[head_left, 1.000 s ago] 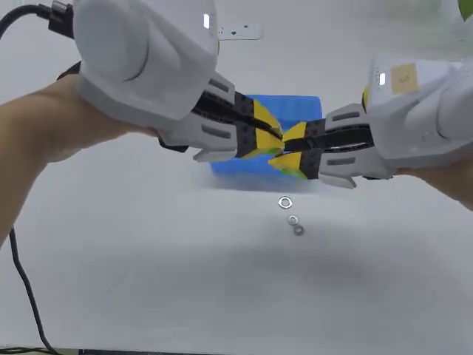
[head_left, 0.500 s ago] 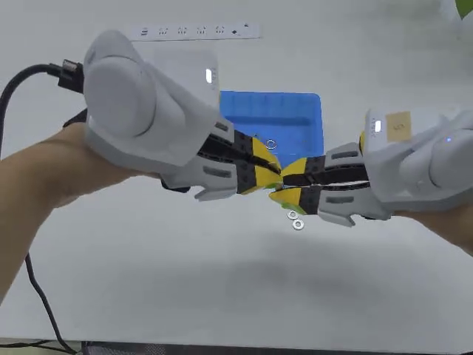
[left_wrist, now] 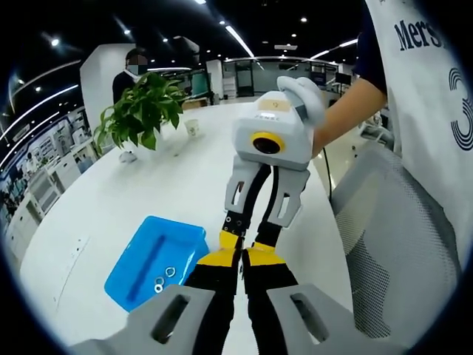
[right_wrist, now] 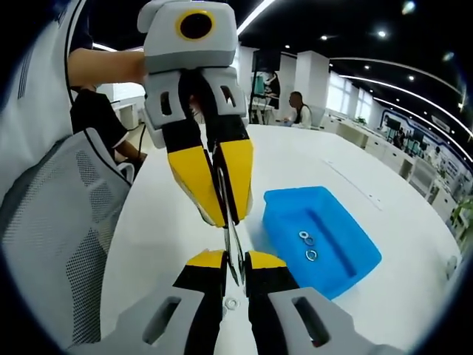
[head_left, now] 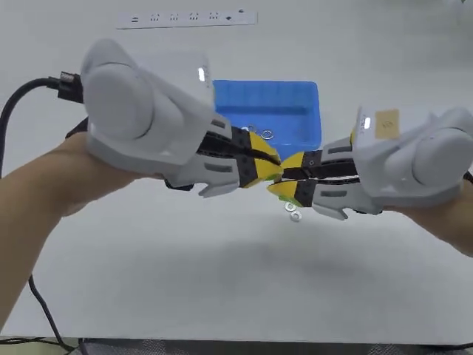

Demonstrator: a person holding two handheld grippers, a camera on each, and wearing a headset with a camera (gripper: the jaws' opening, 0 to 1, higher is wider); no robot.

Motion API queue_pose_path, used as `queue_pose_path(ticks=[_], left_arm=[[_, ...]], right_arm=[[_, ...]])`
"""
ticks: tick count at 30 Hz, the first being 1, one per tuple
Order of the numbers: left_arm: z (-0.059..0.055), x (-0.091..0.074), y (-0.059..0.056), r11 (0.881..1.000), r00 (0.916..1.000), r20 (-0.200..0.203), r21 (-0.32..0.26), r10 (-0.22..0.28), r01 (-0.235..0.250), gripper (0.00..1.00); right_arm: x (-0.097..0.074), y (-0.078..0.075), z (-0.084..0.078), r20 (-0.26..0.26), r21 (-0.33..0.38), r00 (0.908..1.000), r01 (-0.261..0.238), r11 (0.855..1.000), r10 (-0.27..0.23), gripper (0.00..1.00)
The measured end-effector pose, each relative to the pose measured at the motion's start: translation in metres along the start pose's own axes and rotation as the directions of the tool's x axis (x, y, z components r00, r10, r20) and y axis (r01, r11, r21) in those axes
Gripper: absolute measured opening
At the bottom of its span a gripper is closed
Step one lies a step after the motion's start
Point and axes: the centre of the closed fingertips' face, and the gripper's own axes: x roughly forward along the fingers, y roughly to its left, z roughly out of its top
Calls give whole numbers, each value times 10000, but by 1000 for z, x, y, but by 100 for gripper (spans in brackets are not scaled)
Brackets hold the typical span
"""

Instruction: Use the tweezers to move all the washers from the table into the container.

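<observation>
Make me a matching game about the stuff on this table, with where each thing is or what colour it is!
Things:
1. container
2. tweezers
3. loose washers
4. power strip

Matches:
A. far side of the table, beyond the container
B. blue
C. pinched in the tongs of the left gripper and right gripper
D. on the table, on the person's side of the container

Pairs: 1-B, 2-C, 3-D, 4-A.

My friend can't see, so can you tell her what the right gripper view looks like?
The left gripper, from the top, and the right gripper, from the bottom, both pinch thin tweezers over a white table. One washer lies under them; a blue container beside holds two washers.
</observation>
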Motion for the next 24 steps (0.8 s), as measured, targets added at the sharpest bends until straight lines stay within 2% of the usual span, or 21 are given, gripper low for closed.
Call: queue_pose_path(ticks=[8,24], left_arm=[[-2,7,4,10000,10000,68,-70,-66,67,7],[-13,14,7,9994,9998,-113,-325,-140,136,7]], right_arm=[[1,-7,-9,-59,192,9999,109,9998,-108,11],[9,-7,-19,-159,441,9999,-12,9990,19,11]])
